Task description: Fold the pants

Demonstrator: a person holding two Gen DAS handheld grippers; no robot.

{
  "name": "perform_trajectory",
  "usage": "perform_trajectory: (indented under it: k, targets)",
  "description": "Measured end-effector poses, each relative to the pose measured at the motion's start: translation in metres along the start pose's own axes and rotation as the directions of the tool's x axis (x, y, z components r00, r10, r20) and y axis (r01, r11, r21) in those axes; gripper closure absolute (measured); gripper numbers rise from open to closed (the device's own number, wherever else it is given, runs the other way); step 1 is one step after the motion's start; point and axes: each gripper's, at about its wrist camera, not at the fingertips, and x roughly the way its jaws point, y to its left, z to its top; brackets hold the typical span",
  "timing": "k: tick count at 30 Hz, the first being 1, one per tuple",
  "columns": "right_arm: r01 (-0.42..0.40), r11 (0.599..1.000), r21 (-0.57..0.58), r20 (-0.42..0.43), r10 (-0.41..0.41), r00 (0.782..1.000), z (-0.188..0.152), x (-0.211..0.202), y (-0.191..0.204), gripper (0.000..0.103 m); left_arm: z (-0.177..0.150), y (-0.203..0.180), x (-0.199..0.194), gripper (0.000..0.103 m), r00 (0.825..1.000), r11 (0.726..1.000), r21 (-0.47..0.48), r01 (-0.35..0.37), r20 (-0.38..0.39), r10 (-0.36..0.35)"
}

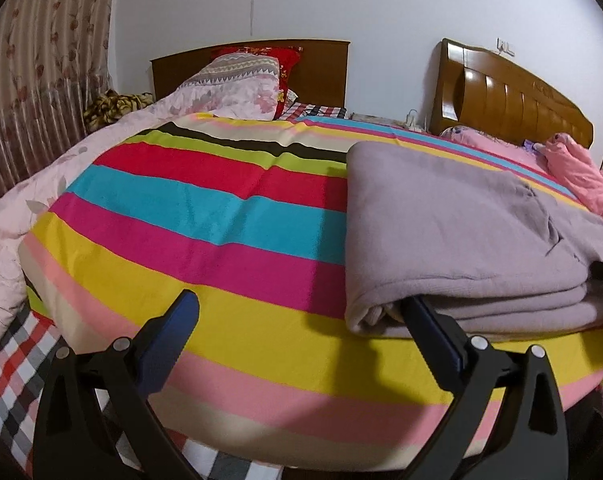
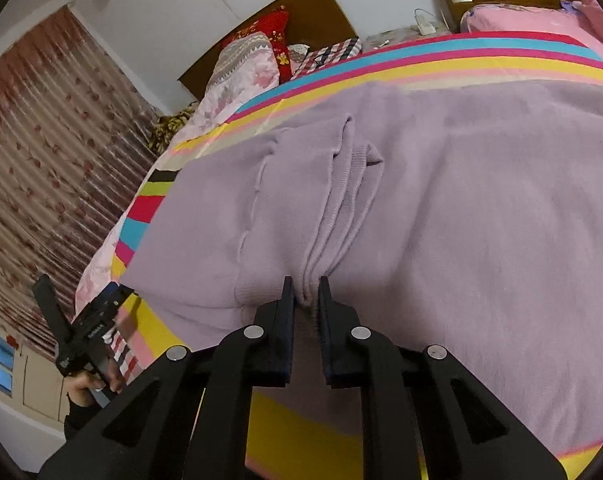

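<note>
The lilac pants (image 1: pixel 453 232) lie folded in several layers on the striped bedspread (image 1: pixel 205 216), at the right of the left wrist view. My left gripper (image 1: pixel 301 304) is open; its right finger (image 1: pixel 433 332) touches the near left corner of the folded stack, its left finger (image 1: pixel 173 332) is over bare bedspread. In the right wrist view the pants (image 2: pixel 441 208) fill the frame. My right gripper (image 2: pixel 306 284) is shut on a bunched fold of the pants at their near edge. The left gripper (image 2: pixel 81 320) shows there at the far left.
A pale pink quilt (image 1: pixel 29 208) and pillows (image 1: pixel 241 80) lie at the left and back. Two wooden headboards (image 1: pixel 513 100) stand against the wall. A pink garment (image 1: pixel 581 176) lies at the far right. A curtain (image 1: pixel 33 92) hangs at the left.
</note>
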Motion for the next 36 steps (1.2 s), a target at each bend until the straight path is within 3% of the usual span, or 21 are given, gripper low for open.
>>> perform_trajectory:
  k: [6,9,11,13,15,17,20,22,26,27,29,33,36]
  targets:
    - [0.019,1.0,0.015,-0.005,-0.019,1.0,-0.003,0.004,-0.013,0.092,-0.002,0.003,0.001,0.001,1.0,1.0,-0.001,0.008,-0.024,-0.008]
    - [0.014,1.0,-0.014,-0.013,-0.015,1.0,-0.001,-0.003,-0.012,0.082,-0.002,-0.005,-0.01,0.002,0.998,0.996,0.08,-0.036,-0.057,0.04]
    - [0.036,0.998,-0.052,0.028,-0.035,0.999,0.0,-0.014,-0.007,0.06,0.003,-0.006,-0.033,0.002,0.999,0.994,0.104,-0.041,-0.027,0.044]
    - [0.097,0.989,-0.111,0.087,-0.088,0.992,0.004,-0.022,0.004,0.041,0.018,0.003,-0.061,0.002,0.998,0.999,0.013,0.033,0.052,-0.033]
    - [0.113,0.979,-0.171,0.131,-0.091,0.987,0.009,-0.021,0.019,0.04,0.034,0.005,-0.073,0.002,0.991,0.995,-0.057,0.076,0.114,-0.069]
    - [0.115,0.968,-0.222,0.138,-0.085,0.987,0.014,-0.014,0.034,0.04,0.054,-0.009,-0.069,0.002,0.981,0.989,-0.066,0.136,0.148,-0.125]
    - [0.147,0.934,-0.326,0.152,-0.102,0.983,0.023,0.005,0.061,0.041,0.074,-0.039,-0.036,0.002,0.981,0.985,-0.035,0.168,0.106,-0.164]
    - [0.158,0.918,-0.364,0.129,-0.119,0.985,0.025,0.02,0.071,0.049,0.08,-0.06,-0.005,0.002,0.972,0.972,-0.026,0.234,0.036,-0.233]
    - [0.187,0.893,-0.408,0.04,-0.187,0.981,0.013,0.047,0.062,0.052,0.06,-0.08,0.042,0.002,0.973,0.981,-0.011,0.192,-0.13,-0.192]
    - [0.174,0.896,-0.409,0.051,-0.168,0.984,0.009,0.046,0.058,0.052,0.05,-0.08,0.05,0.002,0.97,0.983,0.002,0.186,-0.158,-0.183]
    - [0.16,0.902,-0.4,0.038,-0.158,0.987,0.009,0.043,0.053,0.051,0.045,-0.083,0.046,0.002,0.976,0.983,0.059,0.173,-0.141,-0.163]
    - [0.154,0.902,-0.402,-0.006,-0.17,0.985,0.018,0.041,0.058,0.05,0.054,-0.08,0.041,0.002,0.974,0.988,0.04,0.151,-0.177,-0.142]
    - [0.167,0.888,-0.429,0.043,-0.165,0.985,0.043,0.031,0.066,0.049,0.073,-0.087,0.02,0.002,0.972,0.977,0.028,0.213,-0.109,-0.209]
